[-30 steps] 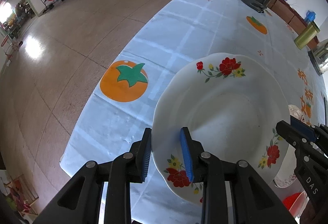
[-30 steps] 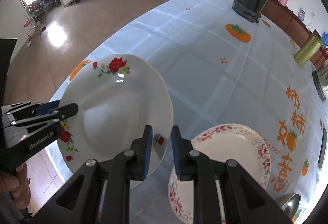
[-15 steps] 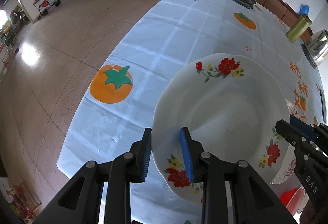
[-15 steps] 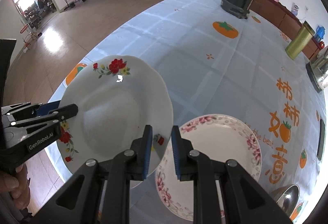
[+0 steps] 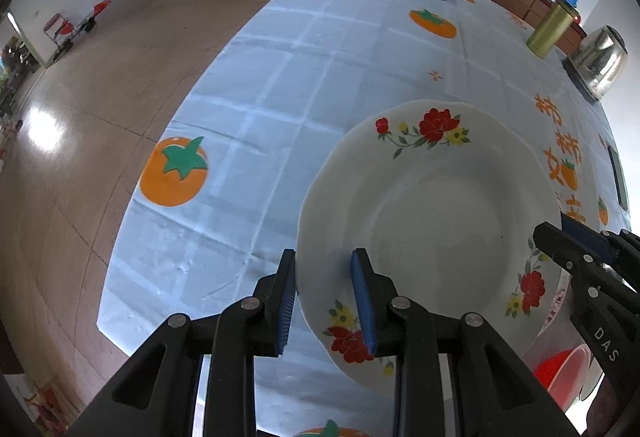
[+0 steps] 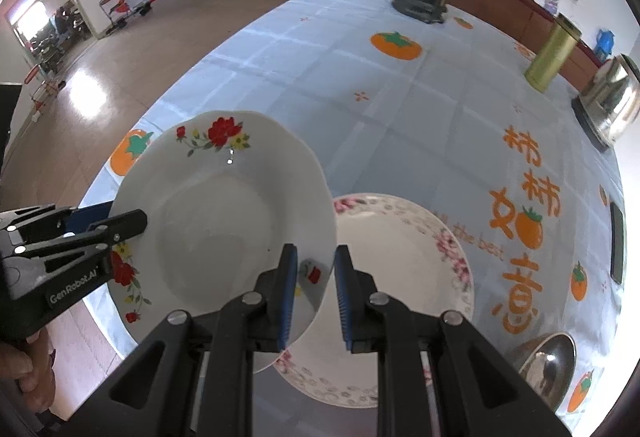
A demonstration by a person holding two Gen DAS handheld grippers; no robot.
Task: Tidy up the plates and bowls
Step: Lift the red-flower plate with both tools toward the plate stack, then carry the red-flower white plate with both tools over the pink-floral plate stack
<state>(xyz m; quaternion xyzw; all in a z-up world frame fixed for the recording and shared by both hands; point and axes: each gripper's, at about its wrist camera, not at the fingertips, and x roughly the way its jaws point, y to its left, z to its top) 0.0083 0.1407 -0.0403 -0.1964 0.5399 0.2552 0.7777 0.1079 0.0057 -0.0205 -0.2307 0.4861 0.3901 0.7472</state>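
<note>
Grippers angled steeply down, L & R — both clamping floral plate

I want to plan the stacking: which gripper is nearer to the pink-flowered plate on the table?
Right. The right gripper, gripping the red-flowered plate at its rim, hangs directly over the pink-flowered plate. The left gripper grips the opposite rim, farther away.

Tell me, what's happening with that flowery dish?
A person is holding a red-flowered bowl with two hand-held tongs, the left tongs and right tongs, each clamped on an opposite rim. The bowl is lifted above the table, partly over a pink-rimmed plate lying on the cloth.
</note>
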